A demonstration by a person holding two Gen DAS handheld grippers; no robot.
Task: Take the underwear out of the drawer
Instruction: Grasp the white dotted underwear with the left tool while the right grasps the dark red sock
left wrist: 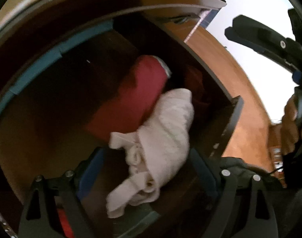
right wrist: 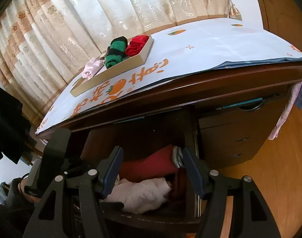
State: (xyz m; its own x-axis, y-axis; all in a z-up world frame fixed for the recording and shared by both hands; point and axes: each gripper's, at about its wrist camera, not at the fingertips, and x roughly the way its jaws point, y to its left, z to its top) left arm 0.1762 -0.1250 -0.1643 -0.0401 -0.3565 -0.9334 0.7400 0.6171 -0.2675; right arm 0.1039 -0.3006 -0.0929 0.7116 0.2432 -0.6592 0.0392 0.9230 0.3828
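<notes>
Inside the open drawer (left wrist: pixel 226 119): a crumpled white garment (left wrist: pixel 161 138) lies against a folded red one (left wrist: pixel 135 99). The left gripper (left wrist: pixel 149 176) points down over the white piece, jaws apart on either side of it, not pressing. The right gripper (right wrist: pixel 153 170) hangs above the drawer front, jaws apart, empty. On the cabinet top, a tray (right wrist: pixel 119 69) of rolled clothes

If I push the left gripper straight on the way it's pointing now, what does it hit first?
Most likely the white crumpled garment in the open drawer: it lies between the open jaws of the left gripper, dead ahead. The red folded garment lies beyond it. Depth is hard to judge in this blurred view.
</notes>
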